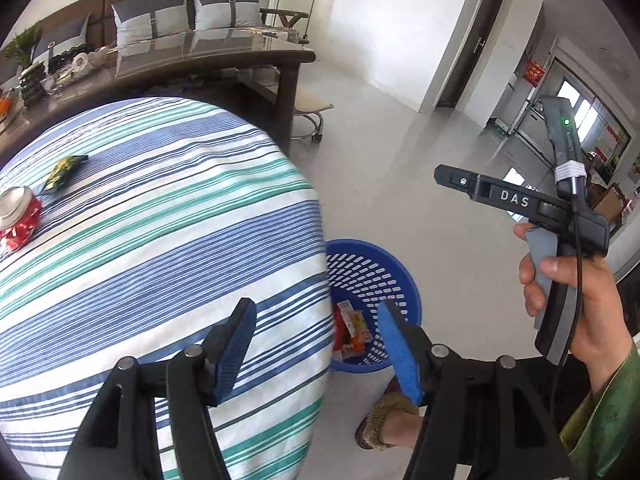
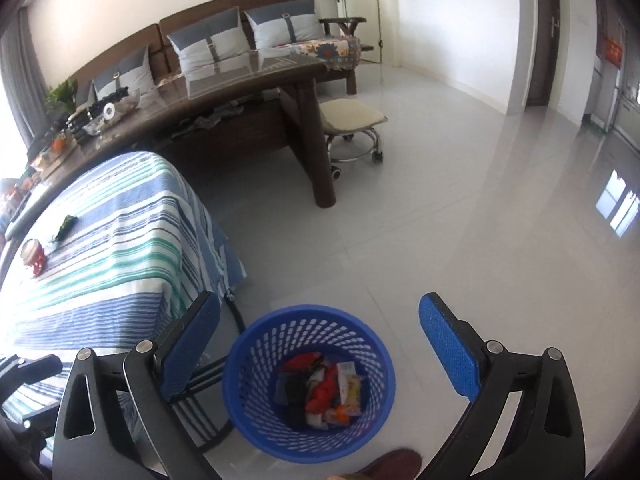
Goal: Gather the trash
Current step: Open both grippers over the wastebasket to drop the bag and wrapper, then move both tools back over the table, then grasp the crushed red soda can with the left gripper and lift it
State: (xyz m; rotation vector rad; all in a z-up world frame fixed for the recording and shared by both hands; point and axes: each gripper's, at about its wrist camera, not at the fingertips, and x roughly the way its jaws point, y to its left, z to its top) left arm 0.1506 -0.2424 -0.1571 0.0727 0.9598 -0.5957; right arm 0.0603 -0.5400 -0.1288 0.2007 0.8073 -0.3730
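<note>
A blue perforated plastic basket (image 2: 308, 384) stood on the floor beside the striped-cloth table (image 2: 120, 248), wrappers (image 2: 324, 392) piled inside. Farther off on the cloth lay a crushed red can (image 1: 18, 216) and green packet (image 1: 64, 172). The left gripper (image 1: 316, 352) and right gripper (image 2: 320, 348) gaped wide, empty.

Wrappers (image 2: 324, 394) in basket (image 2: 256, 344) beside table (image 2: 120, 248)

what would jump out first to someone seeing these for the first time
The blue basket on the pale floor, beside the table, already holds a heap of colourful wrappers. Next comes the blue-and-green striped tablecloth, where a crushed red can and a green wrapper lie near the far left edge. Both the left gripper and the right gripper are open and empty.
</note>
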